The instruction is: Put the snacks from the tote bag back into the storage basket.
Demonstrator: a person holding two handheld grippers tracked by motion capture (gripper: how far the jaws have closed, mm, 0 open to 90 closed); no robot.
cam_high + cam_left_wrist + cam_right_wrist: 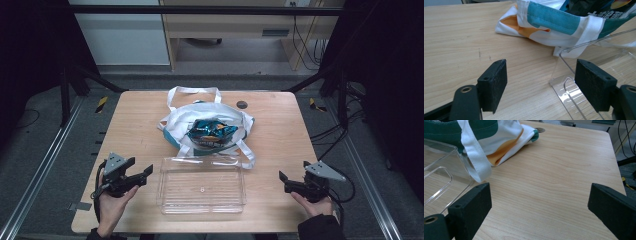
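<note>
**Both grippers parked wide, bag and tray sitting untouched**

So on the wooden table [135,125] there's a white tote bag [210,117] with teal and orange patches, lying flat past the middle, and a dark blue snack packet [212,132] poking out of its mouth. The packet's print is too small to read from the high view, and in the left gripper view it's cut off at the top edge. Just in front of the bag sits a clear plastic tray [201,187]; one white strap drapes right at its far right corner.

The left gripper [141,172] rests just left of the tray, jaws spread wide with nothing between them; its own view shows the tray's near corner beside one pad. The right gripper [283,181] sits well to the tray's right, jaws also spread, only bare wood between. The tray's see-through walls are honestly hard to trace.
</note>
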